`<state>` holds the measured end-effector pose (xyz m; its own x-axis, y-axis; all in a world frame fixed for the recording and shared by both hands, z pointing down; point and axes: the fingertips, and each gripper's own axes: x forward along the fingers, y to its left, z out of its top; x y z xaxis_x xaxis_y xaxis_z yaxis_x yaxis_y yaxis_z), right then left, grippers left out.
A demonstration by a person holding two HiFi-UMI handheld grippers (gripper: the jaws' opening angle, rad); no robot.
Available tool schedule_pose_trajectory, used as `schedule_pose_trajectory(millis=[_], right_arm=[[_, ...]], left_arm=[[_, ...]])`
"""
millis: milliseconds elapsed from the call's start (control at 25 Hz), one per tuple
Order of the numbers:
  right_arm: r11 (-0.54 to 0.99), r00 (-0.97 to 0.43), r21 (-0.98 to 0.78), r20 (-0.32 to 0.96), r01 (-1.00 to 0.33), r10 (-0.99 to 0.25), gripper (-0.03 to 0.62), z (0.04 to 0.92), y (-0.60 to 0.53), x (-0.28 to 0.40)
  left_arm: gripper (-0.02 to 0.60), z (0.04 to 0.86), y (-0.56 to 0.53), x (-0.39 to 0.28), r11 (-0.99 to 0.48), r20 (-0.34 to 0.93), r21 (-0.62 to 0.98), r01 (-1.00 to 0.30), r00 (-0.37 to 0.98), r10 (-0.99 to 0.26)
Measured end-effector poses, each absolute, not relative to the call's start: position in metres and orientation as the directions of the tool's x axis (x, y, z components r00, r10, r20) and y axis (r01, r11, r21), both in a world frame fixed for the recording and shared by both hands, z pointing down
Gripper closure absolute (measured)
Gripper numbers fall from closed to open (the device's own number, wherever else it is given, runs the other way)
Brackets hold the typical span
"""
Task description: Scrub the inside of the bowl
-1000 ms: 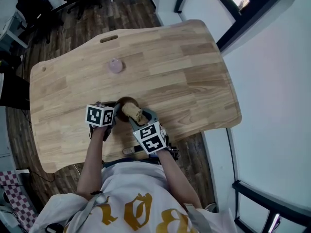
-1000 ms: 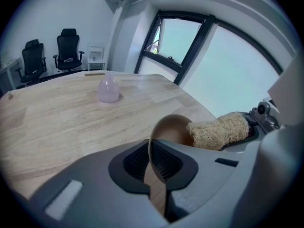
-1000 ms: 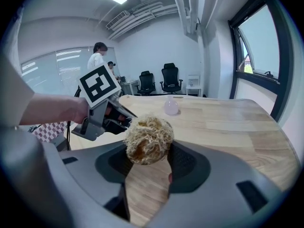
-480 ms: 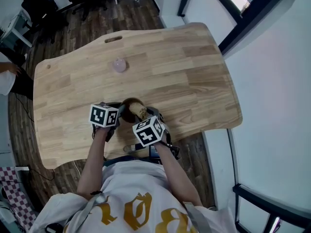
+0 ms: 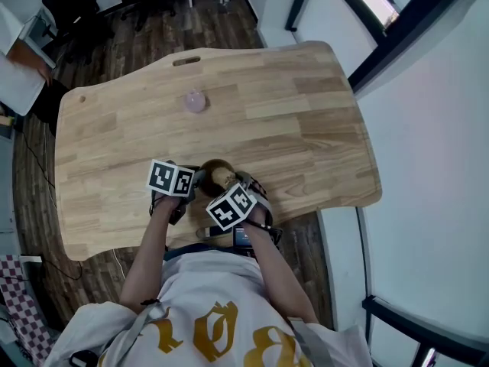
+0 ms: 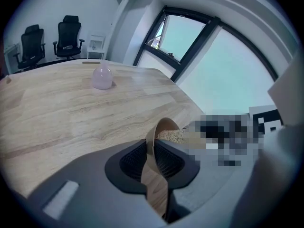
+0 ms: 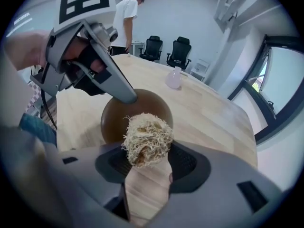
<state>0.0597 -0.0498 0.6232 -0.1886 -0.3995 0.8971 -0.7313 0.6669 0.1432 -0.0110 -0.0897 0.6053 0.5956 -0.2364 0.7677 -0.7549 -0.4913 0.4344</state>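
At the near edge of a wooden table [image 5: 306, 121], the left gripper [image 6: 151, 153] has its jaws closed tight on the rim of a brown bowl [image 7: 154, 106], tipping it onto its side. The right gripper [image 7: 145, 163], jaws clamped on a straw-coloured scrubber [image 7: 146, 137], holds it at the bowl's mouth. A small pink object [image 5: 195, 102] sits well beyond the bowl.

Bench [image 5: 306, 113]: light wood, slot near far edge.
Pink dome [image 5: 195, 102]: on bench, far side.
Office chairs [image 7: 153, 48]: black, beyond bench.
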Motion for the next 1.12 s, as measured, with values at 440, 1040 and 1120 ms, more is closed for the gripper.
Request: schedule_pose_trajectory(millis=[440, 1040, 1120], right_arm=[[0.741, -0.193, 0.217, 0.884, -0.635, -0.425, 0.398, 0.625, -0.048, 0.043], [0.801, -0.204, 0.408, 0.823, -0.438, -0.530, 0.335, 0.620, -0.053, 0.026], [0.802, -0.208, 0.418, 0.818, -0.427, -0.537, 0.335, 0.619, -0.055, 0.026]], left_arm=[[0.540, 0.617, -0.087, -0.028, -0.465, 0.788, 0.436, -0.771, 0.577, -0.217], [0.542, 0.624, -0.085, -0.028, -0.478, 0.780, 0.474, -0.739, 0.605, -0.161], [0.543, 0.624, -0.086, -0.028, -0.480, 0.777, 0.481, -0.734, 0.610, -0.155]])
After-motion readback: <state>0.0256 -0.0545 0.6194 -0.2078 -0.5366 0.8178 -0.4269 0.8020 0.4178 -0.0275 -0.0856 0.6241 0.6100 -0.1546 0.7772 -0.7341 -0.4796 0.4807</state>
